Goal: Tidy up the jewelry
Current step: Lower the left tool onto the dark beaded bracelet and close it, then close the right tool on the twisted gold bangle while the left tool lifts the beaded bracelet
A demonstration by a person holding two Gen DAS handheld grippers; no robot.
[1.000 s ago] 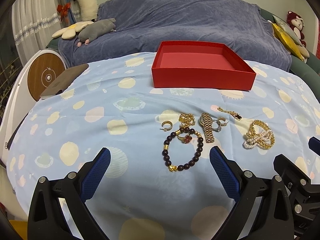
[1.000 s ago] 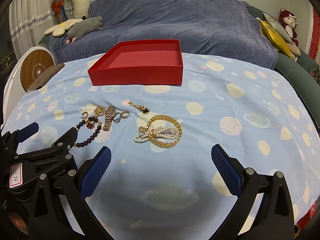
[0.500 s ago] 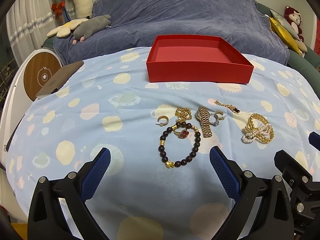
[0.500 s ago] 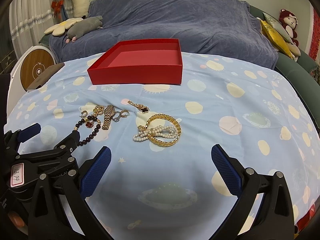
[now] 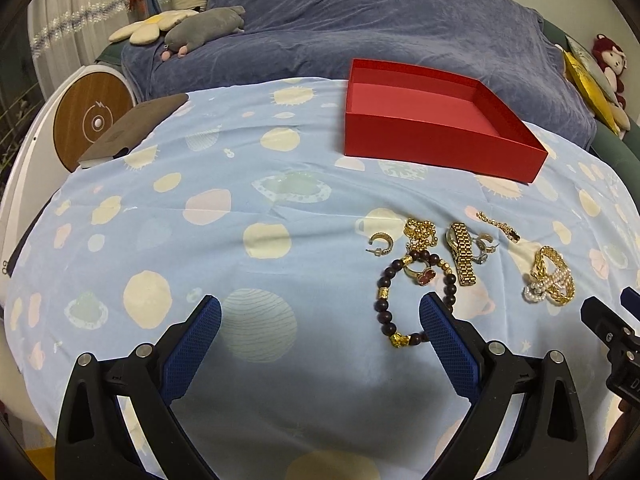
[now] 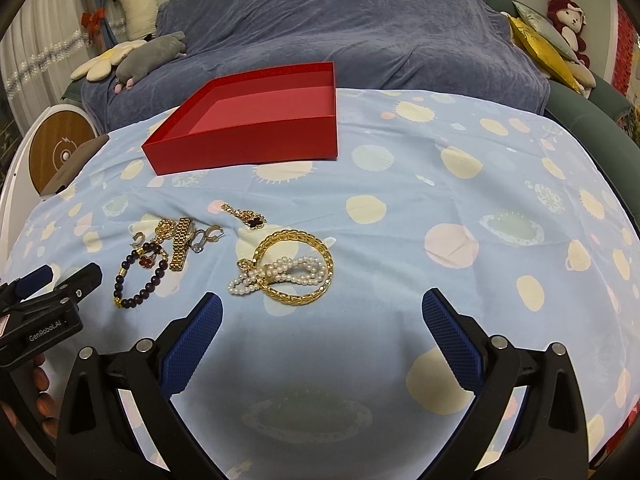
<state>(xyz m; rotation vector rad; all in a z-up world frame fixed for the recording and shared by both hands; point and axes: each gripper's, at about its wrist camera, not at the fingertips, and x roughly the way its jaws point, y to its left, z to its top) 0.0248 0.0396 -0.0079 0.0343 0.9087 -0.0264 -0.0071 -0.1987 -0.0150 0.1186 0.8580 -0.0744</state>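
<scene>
An empty red box [image 5: 436, 148] [image 6: 248, 148] stands at the back of the blue spotted cloth [image 5: 224, 240]. In front of it lie a dark bead bracelet [image 5: 412, 300] [image 6: 138, 278], a gold watch band [image 5: 462, 254] [image 6: 180, 248], hoop earrings [image 5: 380, 244], a gold chain [image 5: 420, 232], a pendant [image 6: 248, 216], and a gold bangle with pearls [image 6: 292, 268] [image 5: 552, 276]. My left gripper [image 5: 320, 312] is open, its right finger touching or just above the bead bracelet. My right gripper [image 6: 320, 312] is open just in front of the bangle.
A blue-covered sofa [image 6: 340, 32] with plush toys [image 5: 200, 28] sits behind the table. A brown notebook [image 5: 132, 132] lies at the cloth's far left edge, next to a round white and wood device [image 5: 92, 120]. Cushions and a red plush [image 6: 564, 28] are at the right.
The left gripper has swung left, so the jewelry and box now sit to its right. The right gripper has moved slightly forward toward the bangle. Both stay open.
</scene>
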